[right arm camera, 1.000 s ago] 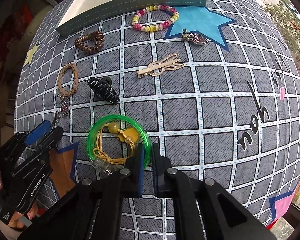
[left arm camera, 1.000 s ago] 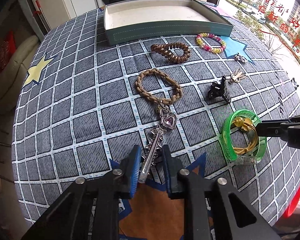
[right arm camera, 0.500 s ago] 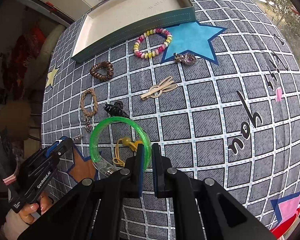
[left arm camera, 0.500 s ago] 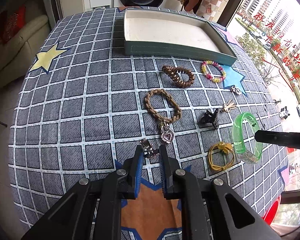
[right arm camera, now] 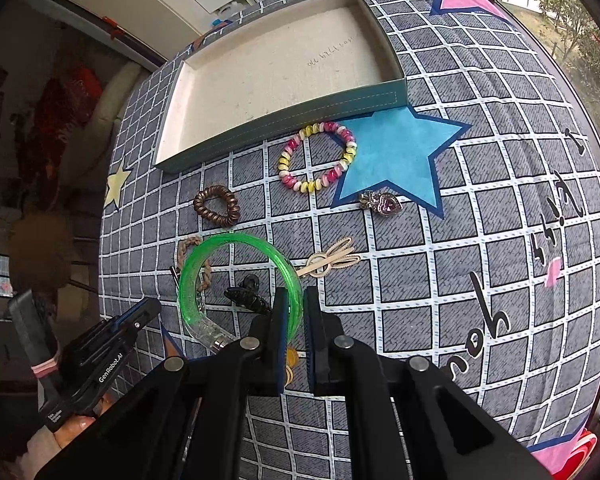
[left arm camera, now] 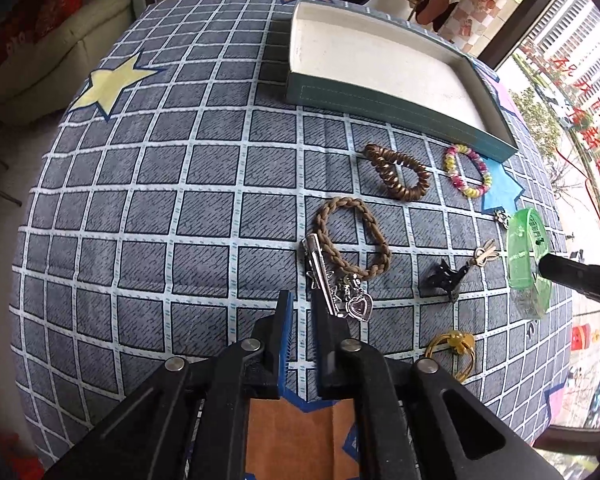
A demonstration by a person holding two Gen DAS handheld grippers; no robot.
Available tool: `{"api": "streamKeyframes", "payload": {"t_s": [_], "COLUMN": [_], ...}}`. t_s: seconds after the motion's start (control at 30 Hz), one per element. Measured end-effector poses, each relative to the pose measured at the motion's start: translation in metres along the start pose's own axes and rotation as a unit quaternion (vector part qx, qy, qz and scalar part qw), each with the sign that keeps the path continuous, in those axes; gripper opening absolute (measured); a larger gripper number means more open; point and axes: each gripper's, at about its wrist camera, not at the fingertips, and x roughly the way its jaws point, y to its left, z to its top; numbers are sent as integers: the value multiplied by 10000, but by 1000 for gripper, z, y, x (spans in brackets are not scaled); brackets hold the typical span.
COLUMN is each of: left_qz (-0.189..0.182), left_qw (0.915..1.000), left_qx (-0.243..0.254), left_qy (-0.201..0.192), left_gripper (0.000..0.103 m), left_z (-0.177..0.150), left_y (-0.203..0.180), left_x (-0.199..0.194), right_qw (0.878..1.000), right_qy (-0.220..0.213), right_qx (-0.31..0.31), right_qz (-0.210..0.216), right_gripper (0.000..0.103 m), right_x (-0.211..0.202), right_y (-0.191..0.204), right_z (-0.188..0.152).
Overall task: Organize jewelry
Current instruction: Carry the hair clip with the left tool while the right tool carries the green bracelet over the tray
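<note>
My left gripper (left arm camera: 304, 300) hangs over the checked cloth with its jaws opening, and only cloth shows between the pads. A silver star hair clip (left arm camera: 319, 272) lies just past the right fingertip, across the edge of a braided tan hair tie (left arm camera: 352, 236) with a heart charm (left arm camera: 358, 306). My right gripper (right arm camera: 296, 308) is shut on a green translucent bangle (right arm camera: 240, 240), held up off the cloth; from the left wrist the bangle (left arm camera: 524, 260) shows at far right. The green-walled tray (right arm camera: 284, 120) with a cream floor stands at the far side.
On the cloth lie a brown spiral hair tie (right arm camera: 216, 206), a pink-yellow bead bracelet (right arm camera: 316, 158), a heart brooch (right arm camera: 382, 202), a rabbit-shaped clip (right arm camera: 332, 262), a black claw clip (right arm camera: 246, 298) and a yellow tie (left arm camera: 456, 344). A hand (right arm camera: 72, 428) holds the left gripper (right arm camera: 140, 312). A sofa stands left.
The left gripper carried the silver clip away from me to the braided tie, then widened its jaws with the clip outside them. The right gripper lifted the bangle off the yellow tie.
</note>
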Motion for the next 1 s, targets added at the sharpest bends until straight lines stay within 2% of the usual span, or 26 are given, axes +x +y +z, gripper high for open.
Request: {"api": "streamKeyframes", "payload": {"t_s": [0.03, 0.07, 0.13, 0.3, 0.4, 0.67, 0.7, 0.77, 0.8, 0.83, 0.87, 0.93, 1.0], "left_qz": [92, 223, 411, 935, 809, 991, 1028, 905, 878, 841, 800, 722, 557], "left_qw": [9998, 9994, 9984, 9951, 9958, 9950, 9946, 9958, 9961, 9965, 9967, 9965, 9973], "left_qx": [-122, -249, -310, -294, -415, -129, -130, -110, -79, 5, 136, 405, 477], "left_qy": [84, -3, -218, -156, -82, -31, -19, 10, 11, -8, -45, -67, -87], "left_gripper": [80, 100, 101, 101, 101, 101, 100, 85, 83, 73, 56, 33, 30], "left_z": [0, 0, 1, 7, 12, 16, 17, 16, 16, 17, 14, 13, 13], "left_y": [3, 5, 6, 12, 15, 0, 3, 0, -1, -2, -6, -14, -18], "left_x": [4, 5, 3, 14, 19, 32, 32, 31, 30, 29, 27, 26, 26], "right_qw": [10000, 10000, 9999, 9998, 9998, 9998, 9998, 9999, 9999, 9999, 9998, 9998, 9998], "right_qy": [33, 64, 112, 118, 101, 76, 72, 62, 53, 46, 37, 27, 25], "right_qx": [16, 33, 64, 83, 102, 165, 160, 131, 126, 132, 144, 158, 154], "right_qz": [27, 48, 84, 119, 131, 117, 114, 95, 90, 98, 111, 119, 123], "right_gripper": [8, 8, 8, 8, 8, 8, 8, 8, 8, 8, 8, 8, 8], "right_x": [2, 5, 7, 7, 4, 3, 3, 2, 2, 1, 1, 1, 0], "right_y": [0, 0, -2, -5, -8, -14, -14, -14, -14, -14, -14, -14, -14], "right_z": [0, 0, -2, -2, -3, -5, -5, -5, -5, -5, -4, -3, -1]}}
